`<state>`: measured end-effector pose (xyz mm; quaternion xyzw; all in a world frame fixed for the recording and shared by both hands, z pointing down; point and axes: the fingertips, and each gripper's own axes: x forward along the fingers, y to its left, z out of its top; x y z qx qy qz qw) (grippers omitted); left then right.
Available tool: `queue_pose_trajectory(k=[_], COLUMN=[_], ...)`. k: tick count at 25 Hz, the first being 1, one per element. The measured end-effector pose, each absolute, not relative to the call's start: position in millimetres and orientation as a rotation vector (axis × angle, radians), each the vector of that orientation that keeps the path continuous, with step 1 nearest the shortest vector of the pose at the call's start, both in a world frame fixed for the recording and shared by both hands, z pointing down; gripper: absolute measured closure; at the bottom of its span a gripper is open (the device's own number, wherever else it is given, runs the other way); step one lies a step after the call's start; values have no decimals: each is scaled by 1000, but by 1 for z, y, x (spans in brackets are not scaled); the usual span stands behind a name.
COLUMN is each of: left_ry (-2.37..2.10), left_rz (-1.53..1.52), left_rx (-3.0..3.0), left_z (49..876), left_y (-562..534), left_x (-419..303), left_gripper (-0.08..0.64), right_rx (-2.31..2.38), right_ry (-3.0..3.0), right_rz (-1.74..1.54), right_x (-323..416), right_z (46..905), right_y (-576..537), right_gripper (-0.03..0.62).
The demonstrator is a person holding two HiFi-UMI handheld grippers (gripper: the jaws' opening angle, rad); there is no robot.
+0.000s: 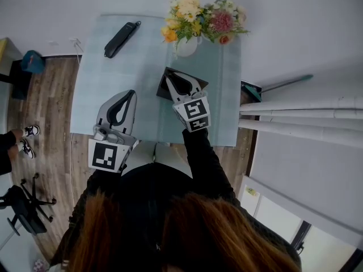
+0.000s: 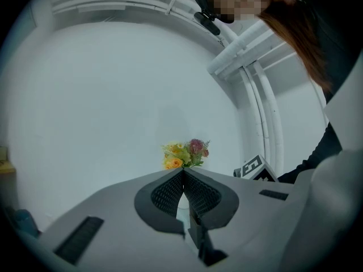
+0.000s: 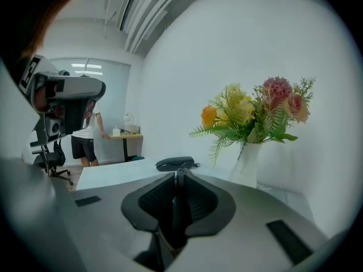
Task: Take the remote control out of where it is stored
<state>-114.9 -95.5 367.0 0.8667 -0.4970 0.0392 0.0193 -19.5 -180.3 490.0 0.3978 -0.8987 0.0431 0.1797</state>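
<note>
— Where do the two grippers sit against the vase (image 1: 186, 47) of flowers (image 1: 204, 18)?

— Both are on its near side, over the table (image 1: 93, 89). The right gripper (image 3: 178, 174) is just in front of the vase, with its tips over a dark square box (image 1: 163, 89). The left gripper (image 2: 183, 173) is further to the left of the vase and apart from the box.

— And the jaws?

— The left ones are pressed together with nothing between them. The right ones stand almost together and pinch a thin dark strip (image 3: 179, 196) that stands upright between the pads. Whether the strip belongs to the box cannot be told.

— The remote?

— A long black thing (image 1: 121, 39) with a loop at one end lies well to the left of the vase, near the table's far left corner. Neither gripper touches it. Whether it is the remote itself or a case cannot be told.
</note>
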Motion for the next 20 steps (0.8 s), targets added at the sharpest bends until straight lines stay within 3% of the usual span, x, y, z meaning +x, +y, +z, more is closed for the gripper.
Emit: queue_pose_trajectory(k=[20], left_ry=[-1539], left_rz=[101], left_rx=[2691], left_z=[366], left_y=[-101], left_x=[-99], left_gripper=[555], right_rx=[1121], right_ry=[-2721], right_rz=[48], right_x=[4], right_z=[416], right_y=[-162], right_gripper=[528])
